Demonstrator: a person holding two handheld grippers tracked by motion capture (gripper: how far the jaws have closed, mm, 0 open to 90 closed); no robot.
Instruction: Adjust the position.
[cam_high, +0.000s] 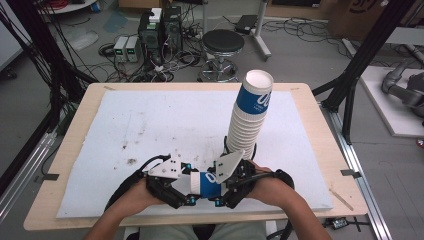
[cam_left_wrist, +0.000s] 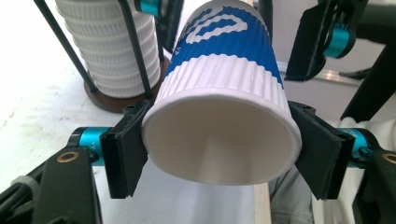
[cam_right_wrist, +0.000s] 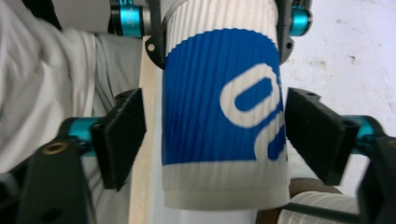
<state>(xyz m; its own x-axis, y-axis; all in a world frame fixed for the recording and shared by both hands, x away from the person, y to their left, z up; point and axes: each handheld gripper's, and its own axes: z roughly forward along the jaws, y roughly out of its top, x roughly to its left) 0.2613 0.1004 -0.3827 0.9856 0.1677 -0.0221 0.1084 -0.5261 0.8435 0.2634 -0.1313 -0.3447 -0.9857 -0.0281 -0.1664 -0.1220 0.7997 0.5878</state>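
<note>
Lying sideways at six o'clock on the table (cam_high: 65, 150), the paper cup (cam_high: 206, 183) is feeling light and crushable; left gripper (cam_left_wrist: 219, 149) is clamping its rim, right gripper (cam_right_wrist: 215, 135) is straddling it loosely.

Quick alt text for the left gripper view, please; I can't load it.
A blue-and-white ribbed paper cup, open mouth toward the camera, is clamped at its rim by the left hand-held gripper. Behind at left, a stack of white cups stands on a dark round base.
</note>
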